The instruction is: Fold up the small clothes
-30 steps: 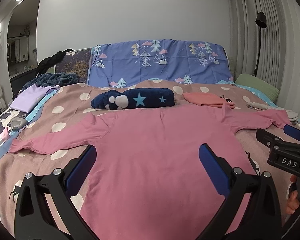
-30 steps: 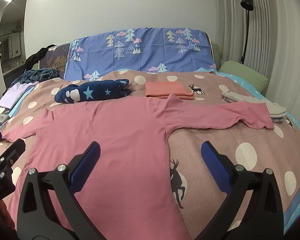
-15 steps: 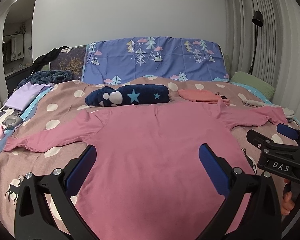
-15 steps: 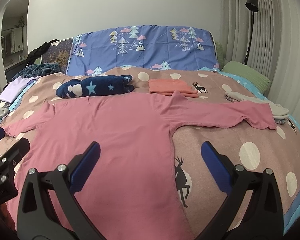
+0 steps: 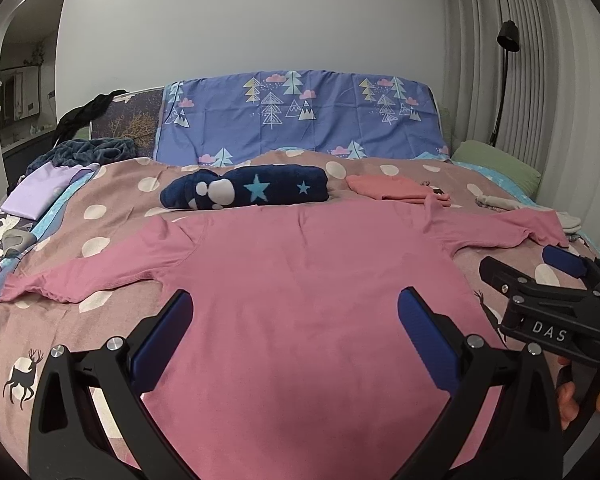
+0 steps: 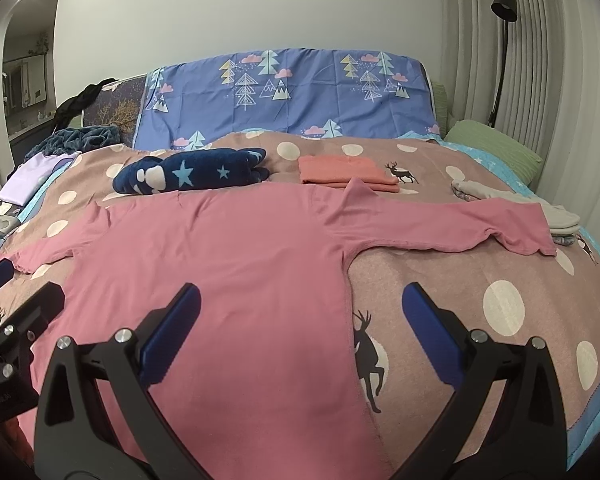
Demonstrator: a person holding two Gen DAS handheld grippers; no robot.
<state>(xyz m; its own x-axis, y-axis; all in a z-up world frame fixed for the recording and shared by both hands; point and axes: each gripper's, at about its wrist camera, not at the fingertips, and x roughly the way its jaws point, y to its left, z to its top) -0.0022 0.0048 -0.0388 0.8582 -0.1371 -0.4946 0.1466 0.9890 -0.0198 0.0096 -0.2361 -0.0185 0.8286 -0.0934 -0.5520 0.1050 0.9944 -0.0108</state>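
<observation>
A pink long-sleeved shirt (image 5: 300, 280) lies flat on the bed with both sleeves spread out; it also shows in the right wrist view (image 6: 228, 264). My left gripper (image 5: 296, 332) is open and empty, hovering over the shirt's lower body. My right gripper (image 6: 300, 328) is open and empty over the shirt's right side seam. The right gripper also shows in the left wrist view (image 5: 540, 276) at the right edge. The left gripper shows in the right wrist view (image 6: 12, 300) at the left edge.
Beyond the shirt on the polka-dot bedspread (image 6: 480, 280) lie a rolled navy star garment (image 6: 192, 172), a folded salmon garment (image 6: 344, 172), and grey folded clothes (image 6: 540, 208) at the right. A lilac garment (image 5: 40, 192) lies far left. A green pillow (image 6: 492, 148) sits back right.
Both grippers have drawn back and tilted up slightly, so the bed and shirt appear a little lower in view. Both stay open. The shirt has not moved.
</observation>
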